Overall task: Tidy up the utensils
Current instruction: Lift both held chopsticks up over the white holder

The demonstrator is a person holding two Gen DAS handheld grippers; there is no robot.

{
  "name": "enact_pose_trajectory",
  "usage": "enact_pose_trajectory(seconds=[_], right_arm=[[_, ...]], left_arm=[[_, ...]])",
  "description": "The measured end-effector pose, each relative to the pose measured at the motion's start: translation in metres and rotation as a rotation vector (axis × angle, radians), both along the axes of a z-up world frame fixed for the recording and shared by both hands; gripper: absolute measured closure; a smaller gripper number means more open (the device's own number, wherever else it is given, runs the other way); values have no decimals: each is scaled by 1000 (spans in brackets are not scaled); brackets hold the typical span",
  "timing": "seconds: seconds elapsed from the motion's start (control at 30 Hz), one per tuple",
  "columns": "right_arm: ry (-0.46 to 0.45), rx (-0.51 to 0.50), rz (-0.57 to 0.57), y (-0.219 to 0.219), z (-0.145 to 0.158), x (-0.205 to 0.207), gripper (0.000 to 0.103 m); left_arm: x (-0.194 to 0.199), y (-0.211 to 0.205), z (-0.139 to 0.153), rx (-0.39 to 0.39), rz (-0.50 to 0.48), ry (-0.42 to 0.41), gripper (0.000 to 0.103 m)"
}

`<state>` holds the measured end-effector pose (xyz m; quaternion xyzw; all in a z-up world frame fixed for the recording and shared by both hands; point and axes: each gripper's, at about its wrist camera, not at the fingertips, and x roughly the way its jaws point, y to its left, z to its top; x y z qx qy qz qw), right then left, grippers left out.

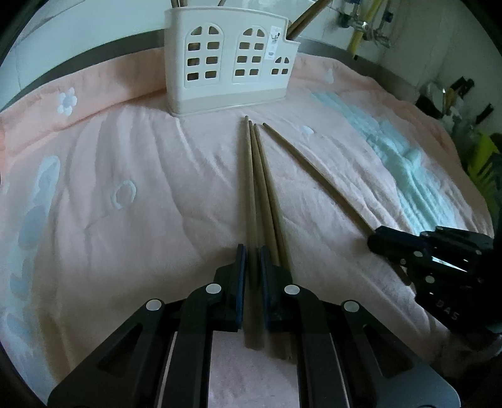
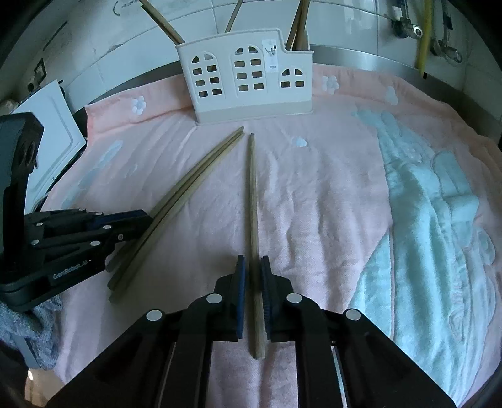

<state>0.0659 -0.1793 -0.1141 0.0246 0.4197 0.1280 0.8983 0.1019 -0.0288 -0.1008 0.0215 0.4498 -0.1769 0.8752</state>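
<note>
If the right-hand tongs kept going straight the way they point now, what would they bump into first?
Probably the pink towel, since the right tongs, shut on one chopstick, tilt downward. Beyond it stands the white utensil holder; depth is hard to judge.

This looks like a home kitchen. Ahead of my tools a cream utensil holder (image 2: 248,75) with chopsticks stands on a pink flowered towel (image 2: 313,194) spread over a steel counter (image 2: 376,59). Beyond it rises a white tiled wall (image 2: 204,18), with a yellow pipe (image 2: 424,37) and valves up to my right.
</note>
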Motion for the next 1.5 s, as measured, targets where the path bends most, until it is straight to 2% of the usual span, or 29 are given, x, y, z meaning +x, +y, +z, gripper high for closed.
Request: enact_pose_trajectory(seconds=[0.23, 0.47, 0.63, 0.87, 1.17, 1.3, 1.5], right_arm=[[-30, 33, -7, -17, 12, -7, 96], [-136, 58, -13, -31, 52, -11, 96], [-196, 52, 4, -29, 77, -10, 96], [-173, 61, 25, -27, 70, -16, 96], [-124, 45, 42, -26, 56, -18, 96], [-130, 49, 48, -27, 59, -19, 96], [-192, 75, 57, -29, 81, -21, 96]], left_arm=[[-6, 2, 11, 13, 40, -11, 97], [-18, 9, 45, -11, 68, -88, 98], [-23, 6, 65, -25, 49, -124, 98], [-30, 5, 55, -20, 33, -95, 98], [-39, 9, 61, -53, 36, -125, 98], [-42, 12, 70, -69, 40, -154, 98], [-42, 14, 86, -97, 48, -201, 98]])
